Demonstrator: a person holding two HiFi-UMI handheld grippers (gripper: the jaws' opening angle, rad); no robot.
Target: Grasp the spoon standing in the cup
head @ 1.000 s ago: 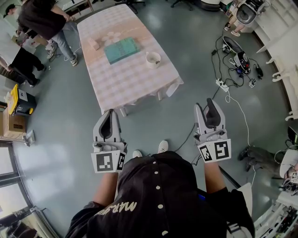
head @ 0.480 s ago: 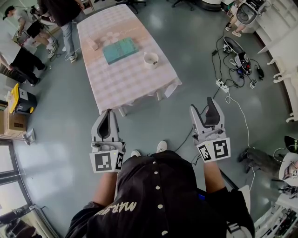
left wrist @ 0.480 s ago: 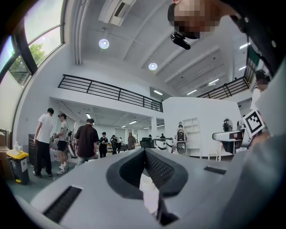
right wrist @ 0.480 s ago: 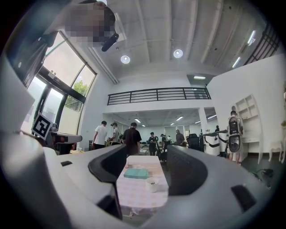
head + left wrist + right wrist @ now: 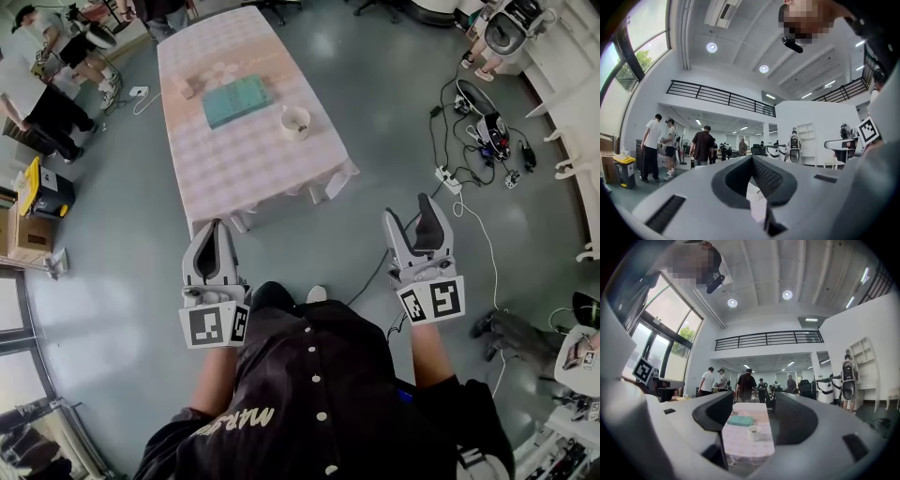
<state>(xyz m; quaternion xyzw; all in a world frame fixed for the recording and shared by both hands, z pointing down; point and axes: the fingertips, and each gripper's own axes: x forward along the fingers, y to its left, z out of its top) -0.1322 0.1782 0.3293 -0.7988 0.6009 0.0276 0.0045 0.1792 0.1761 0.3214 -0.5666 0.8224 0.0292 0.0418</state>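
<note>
A white cup [image 5: 294, 122] stands on the table with the pink checked cloth [image 5: 234, 159], well ahead of both grippers. It is too small to make out a spoon in it. In the right gripper view the cup [image 5: 753, 432] sits between the jaws, far off. My right gripper [image 5: 419, 214] is open; its jaws have just been opening and hold nothing. My left gripper [image 5: 214, 234] is level beside it, with its jaws meeting at the tips [image 5: 752, 159], empty. Both are held over the floor, short of the table's near edge.
A teal book [image 5: 236, 100] and small wooden blocks [image 5: 186, 89] lie on the table beyond the cup. People stand near the table's far left corner. A yellow-lidded bin [image 5: 42, 192] is at the left. Cables and a power strip [image 5: 450, 178] lie on the floor at the right.
The right jaws have spread wider. Both grippers have come a little nearer the table. The people at the far left have shifted toward the top of the head view.
</note>
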